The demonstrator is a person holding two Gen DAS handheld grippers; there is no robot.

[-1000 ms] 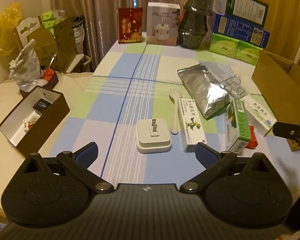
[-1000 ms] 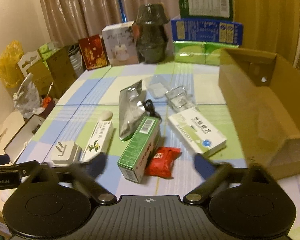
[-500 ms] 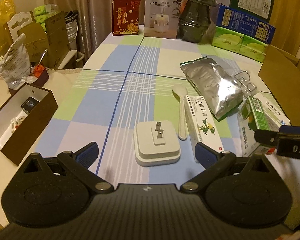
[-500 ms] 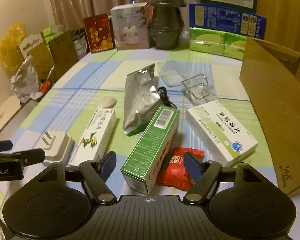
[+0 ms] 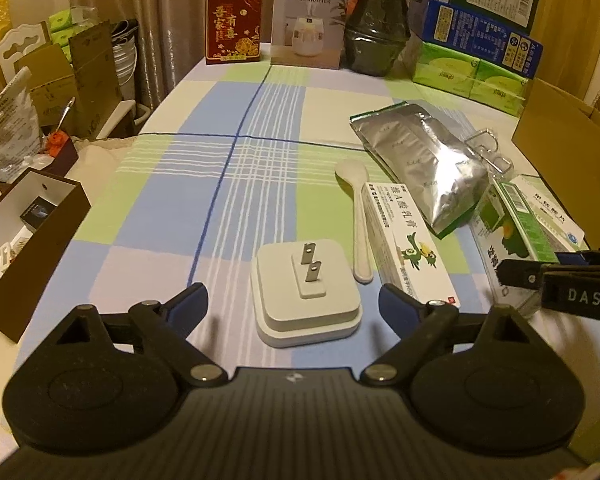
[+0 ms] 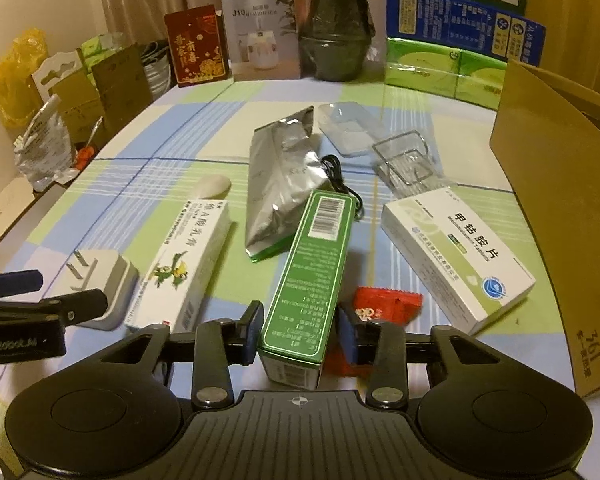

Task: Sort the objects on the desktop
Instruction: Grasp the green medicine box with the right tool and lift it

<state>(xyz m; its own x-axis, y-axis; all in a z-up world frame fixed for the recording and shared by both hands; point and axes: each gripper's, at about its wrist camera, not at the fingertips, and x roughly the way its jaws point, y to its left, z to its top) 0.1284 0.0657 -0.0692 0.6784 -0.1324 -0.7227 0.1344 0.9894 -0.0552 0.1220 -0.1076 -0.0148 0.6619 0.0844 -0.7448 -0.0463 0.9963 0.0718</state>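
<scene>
My left gripper (image 5: 294,306) is open, its fingers either side of a white plug adapter (image 5: 306,294) lying prongs up on the checked tablecloth. My right gripper (image 6: 298,330) has its jaws narrowed around the near end of a green box (image 6: 310,276); the left pad seems to touch it, a small gap shows at the right pad. A white ointment box (image 6: 184,266) lies left of the green box, a red sachet (image 6: 384,306) right of it. A white medicine box (image 6: 456,256), a silver pouch (image 6: 280,184) and a white spoon (image 5: 356,216) lie beyond.
An open cardboard box (image 6: 560,200) stands at the right edge. A brown open box (image 5: 24,240) sits off the table's left side. Clear plastic trays (image 6: 404,160), a black cable (image 6: 340,184), a humidifier box (image 5: 310,20), a dark jar (image 5: 378,24) and tissue packs (image 5: 468,76) are farther back.
My right gripper has moved forward and narrowed its jaws around the green box's near end. My left gripper has moved closer to the plug adapter and stays open.
</scene>
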